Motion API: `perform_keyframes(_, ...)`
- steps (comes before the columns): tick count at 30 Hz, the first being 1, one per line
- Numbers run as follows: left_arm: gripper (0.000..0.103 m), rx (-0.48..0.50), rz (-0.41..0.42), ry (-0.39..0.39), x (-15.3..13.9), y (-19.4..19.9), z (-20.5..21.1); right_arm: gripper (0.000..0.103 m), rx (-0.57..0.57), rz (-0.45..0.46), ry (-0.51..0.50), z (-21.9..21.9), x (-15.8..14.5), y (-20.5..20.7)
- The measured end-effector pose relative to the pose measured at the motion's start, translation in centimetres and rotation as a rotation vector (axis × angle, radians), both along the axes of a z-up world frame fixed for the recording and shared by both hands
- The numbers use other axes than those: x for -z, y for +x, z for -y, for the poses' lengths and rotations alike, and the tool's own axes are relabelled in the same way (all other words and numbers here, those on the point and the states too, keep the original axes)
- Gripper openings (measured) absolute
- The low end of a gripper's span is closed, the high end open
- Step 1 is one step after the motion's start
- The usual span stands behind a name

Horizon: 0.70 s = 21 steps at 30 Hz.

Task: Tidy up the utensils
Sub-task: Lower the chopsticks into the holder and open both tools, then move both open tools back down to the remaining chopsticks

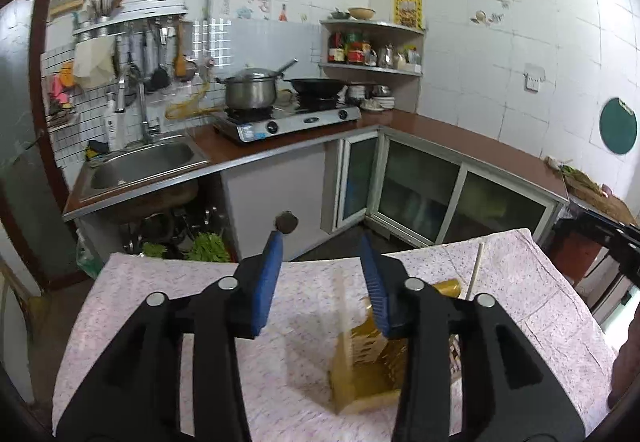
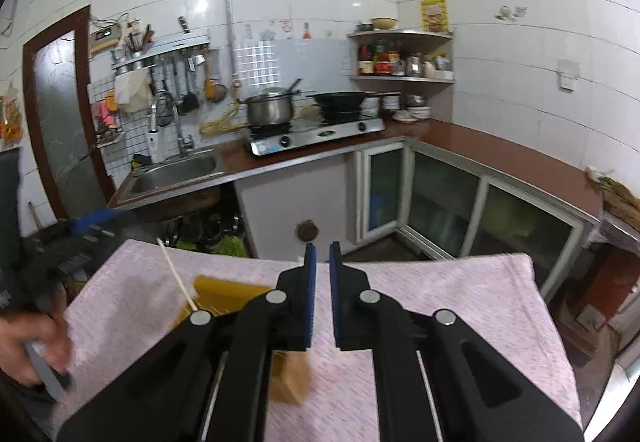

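Pink tablecloth (image 1: pixel 168 294) holds a wooden holder (image 1: pixel 362 374); left tongs (image 1: pixel 322 246) spread, right tongs (image 2: pixel 322 254) pressed together empty, likely approaching the chopstick (image 2: pixel 176 274) next.

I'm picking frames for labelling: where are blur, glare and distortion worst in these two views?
Left wrist view: fisheye bends the tiled wall; the wooden holder on the tablecloth is soft.
Right wrist view: the person's hand and the left hand-held gripper are motion-smeared; glare spots sit on the wall tiles, and the chopstick stays fairly crisp.
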<state>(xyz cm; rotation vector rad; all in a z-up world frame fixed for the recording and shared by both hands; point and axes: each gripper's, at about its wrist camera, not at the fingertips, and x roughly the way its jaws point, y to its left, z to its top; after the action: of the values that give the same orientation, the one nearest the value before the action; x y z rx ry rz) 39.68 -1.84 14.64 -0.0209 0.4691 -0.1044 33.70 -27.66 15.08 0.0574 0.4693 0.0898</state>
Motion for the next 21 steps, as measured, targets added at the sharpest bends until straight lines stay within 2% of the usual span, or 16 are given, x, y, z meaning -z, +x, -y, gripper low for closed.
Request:
perform_keyframes(3,0.045,-0.043,-0.026,0.029,1.0,-2.9,-2.6,0.007,0.035,-0.036,-0.023,2.6,1.4,-2.2)
perform_keyframes(5,0.046,-0.062,-0.054,0.046,2.0,-4.0,-3.8,0.007,0.063,-0.083,-0.051,4.7,3.6,-4.4)
perform_keyframes(7,0.046,-0.078,-0.095,0.061,3.8,-5.9,-5.4,0.007,0.092,-0.130,-0.056,6.4,5.6,-6.0)
perform_keyframes(10,0.052,-0.086,-0.147,0.066,6.9,-8.6,-7.0,0.007,0.139,-0.206,-0.040,9.2,9.2,-8.5)
perform_keyframes(11,0.052,-0.085,-0.159,0.065,7.8,-9.5,-7.4,0.009,0.150,-0.223,-0.034,9.8,10.2,-9.2)
perform_keyframes(13,0.052,-0.074,-0.192,0.046,9.9,-11.5,-8.0,0.019,0.162,-0.263,-0.014,11.1,12.4,-10.8)
perform_keyframes(14,0.052,-0.068,-0.203,0.041,10.9,-12.6,-8.1,0.029,0.167,-0.276,-0.006,11.5,13.4,-11.6)
perform_keyframes(15,0.052,-0.071,-0.207,0.037,11.5,-13.2,-8.0,0.033,0.173,-0.284,-0.003,11.8,14.2,-12.2)
perform_keyframes(21,0.052,-0.071,-0.275,0.025,15.7,-16.3,-7.3,0.033,0.143,-0.344,-0.018,11.0,17.5,-13.8)
